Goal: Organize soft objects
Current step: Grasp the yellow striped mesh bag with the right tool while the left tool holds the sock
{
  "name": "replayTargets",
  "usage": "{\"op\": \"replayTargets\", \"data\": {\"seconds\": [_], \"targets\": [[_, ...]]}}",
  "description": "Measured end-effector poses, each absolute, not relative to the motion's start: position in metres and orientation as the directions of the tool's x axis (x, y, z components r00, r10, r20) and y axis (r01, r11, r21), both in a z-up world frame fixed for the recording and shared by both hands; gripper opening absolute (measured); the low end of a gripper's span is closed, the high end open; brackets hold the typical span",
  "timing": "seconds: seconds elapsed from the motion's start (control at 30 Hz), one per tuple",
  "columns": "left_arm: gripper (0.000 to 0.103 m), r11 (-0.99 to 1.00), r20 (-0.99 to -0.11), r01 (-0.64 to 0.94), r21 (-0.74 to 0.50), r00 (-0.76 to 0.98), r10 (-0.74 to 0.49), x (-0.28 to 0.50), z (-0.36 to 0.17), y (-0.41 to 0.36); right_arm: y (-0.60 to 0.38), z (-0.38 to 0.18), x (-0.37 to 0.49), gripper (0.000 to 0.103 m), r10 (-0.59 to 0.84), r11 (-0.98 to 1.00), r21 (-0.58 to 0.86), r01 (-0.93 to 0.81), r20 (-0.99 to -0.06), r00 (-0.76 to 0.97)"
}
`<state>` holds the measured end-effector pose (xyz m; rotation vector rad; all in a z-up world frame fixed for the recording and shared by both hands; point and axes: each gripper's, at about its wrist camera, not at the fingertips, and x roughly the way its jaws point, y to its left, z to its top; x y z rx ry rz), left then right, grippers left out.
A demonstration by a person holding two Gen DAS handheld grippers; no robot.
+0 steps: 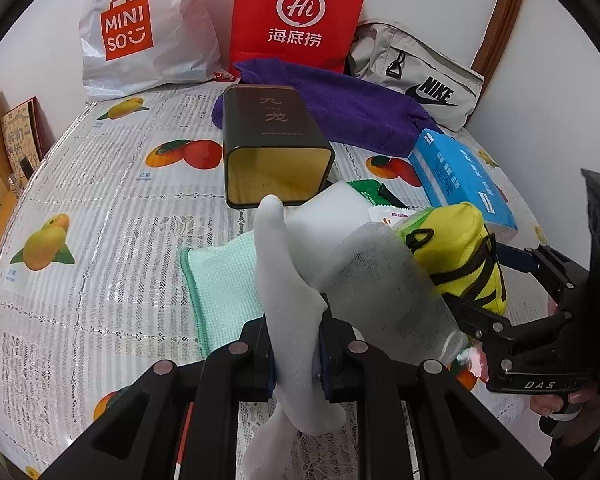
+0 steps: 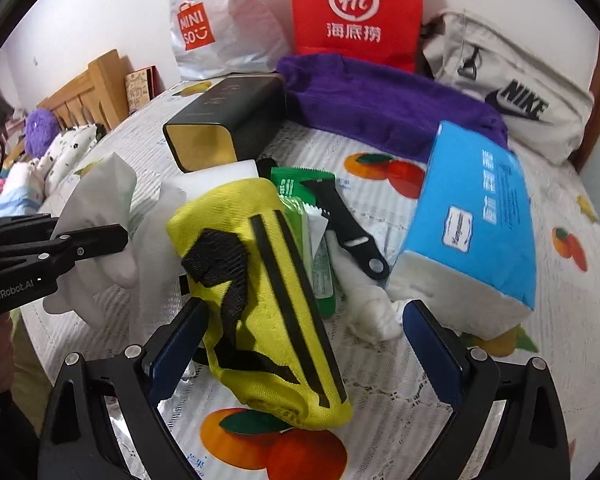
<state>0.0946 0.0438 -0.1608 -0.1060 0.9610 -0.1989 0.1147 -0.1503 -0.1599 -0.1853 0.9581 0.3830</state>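
My left gripper (image 1: pixel 296 354) is shut on a white sock (image 1: pixel 290 280), which hangs between its pads above the table; the sock also shows in the right wrist view (image 2: pixel 100 204). A yellow sock with black stripes (image 2: pixel 268 300) lies on the table between the wide-open fingers of my right gripper (image 2: pixel 304 348), untouched by the pads. It also shows in the left wrist view (image 1: pixel 456 252), beside the right gripper (image 1: pixel 512 280). A mint green cloth (image 1: pixel 224 284) lies flat under the white sock. A purple towel (image 2: pixel 388 100) lies at the back.
A dark tin box (image 1: pixel 276 144) lies on its side mid-table. A blue tissue pack (image 2: pixel 472 220), green snack wrappers (image 2: pixel 312 216), a black strap (image 2: pixel 348 232) and crumpled white tissue (image 2: pixel 372 304) are nearby. Miniso bag (image 1: pixel 140 28), red bag (image 1: pixel 296 12) and Nike bag (image 1: pixel 420 76) stand behind.
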Motion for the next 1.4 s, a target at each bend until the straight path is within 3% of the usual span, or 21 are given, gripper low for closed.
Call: {"op": "replayTargets", "data": {"seconds": [0.03,0.1,0.17,0.3,0.4,0.67,0.93,1.13,1.27,1.4], "targets": [[0.016,0.977,-0.803,0.121,-0.177,0.556,-0.215,0.094,-0.161,0.044,-0.149,-0.158,0.112,0.081,0.238,0.913,0.002,-0.409,-0.816,0.527],[0.016,0.977,-0.805,0.117,-0.176,0.555,-0.212,0.094,-0.162,0.044,-0.148,-0.155,0.105,0.057,0.257,0.9,-0.001,-0.436,-0.807,0.532],[0.016,0.978,-0.807,0.109,-0.178,0.552,-0.208,0.094,-0.164,0.044,-0.15,-0.154,0.102,0.04,0.284,0.894,0.022,-0.448,-0.801,0.527],[0.016,0.977,-0.798,0.101,-0.188,0.564,-0.212,0.09,-0.159,0.046,-0.16,-0.15,0.097,0.025,0.315,0.891,0.056,-0.45,-0.79,0.525],[0.016,0.975,-0.793,0.101,-0.196,0.568,-0.218,0.088,-0.155,0.047,-0.17,-0.147,0.094,0.02,0.344,0.895,0.108,-0.433,-0.786,0.514],[0.016,0.982,-0.809,0.064,-0.179,0.558,-0.184,0.085,-0.155,0.051,-0.195,-0.141,0.079,0.017,0.346,0.908,0.146,-0.393,-0.79,0.506],[0.016,0.991,-0.839,0.027,-0.132,0.528,-0.126,0.087,-0.171,0.051,-0.242,-0.15,0.067,0.017,0.244,0.958,0.126,-0.257,-0.829,0.503],[0.02,0.992,-0.844,0.02,-0.126,0.523,-0.118,0.092,-0.175,0.055,-0.25,-0.162,0.074,0.031,0.253,0.961,0.157,-0.229,-0.833,0.491],[0.024,0.989,-0.842,0.021,-0.149,0.522,-0.138,0.096,-0.179,0.059,-0.247,-0.173,0.087,0.049,0.265,0.959,0.18,-0.219,-0.844,0.467],[0.038,0.987,-0.833,0.049,-0.151,0.531,-0.153,0.099,-0.18,0.055,-0.245,-0.179,0.097,0.05,0.319,0.945,0.243,-0.218,-0.826,0.464]]}}
